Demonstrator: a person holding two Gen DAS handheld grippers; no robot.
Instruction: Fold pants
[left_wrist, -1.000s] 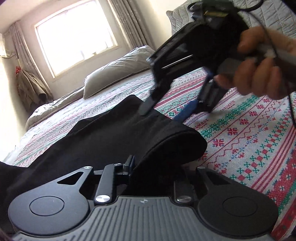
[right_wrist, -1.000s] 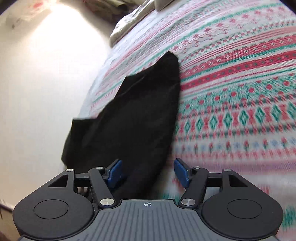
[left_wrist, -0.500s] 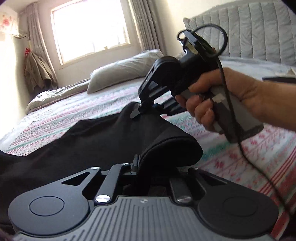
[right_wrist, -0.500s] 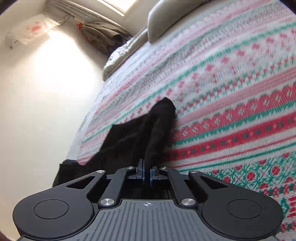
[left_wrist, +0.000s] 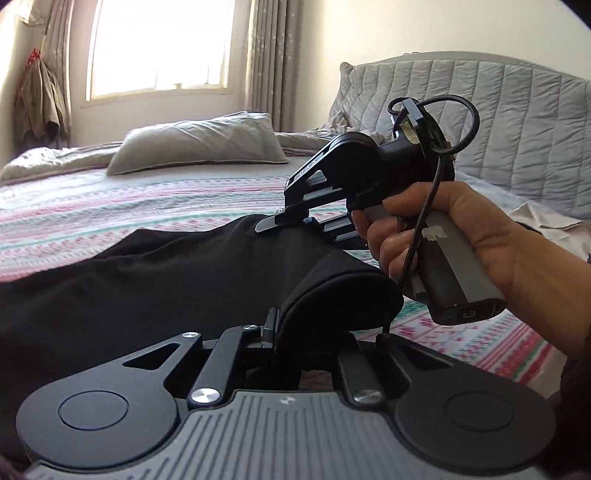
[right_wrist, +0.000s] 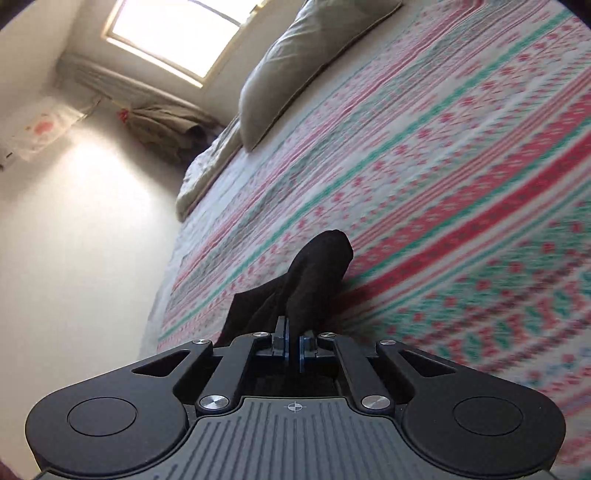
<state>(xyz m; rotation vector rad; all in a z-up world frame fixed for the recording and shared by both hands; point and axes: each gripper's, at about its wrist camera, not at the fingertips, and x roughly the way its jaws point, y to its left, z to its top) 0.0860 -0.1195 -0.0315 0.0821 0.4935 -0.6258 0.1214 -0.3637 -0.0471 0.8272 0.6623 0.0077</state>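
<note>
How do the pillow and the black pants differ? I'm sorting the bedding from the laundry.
The pillow is pale grey; the black pants are dark. The pillow lies free near the window; the pants are pinched by the left tool and the right tool. The pillow is plump, the pants thin and draped. Both are on the striped bedspread.

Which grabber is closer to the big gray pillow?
Right. The right gripper grips the black pants farther up the bed toward the pillow; the left gripper grips behind it.

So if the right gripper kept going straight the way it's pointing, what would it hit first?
The right gripper is shut on the black pants, so that bunched cloth lies directly ahead; beyond it, probably the patterned bedspread, though depth is unclear.
</note>
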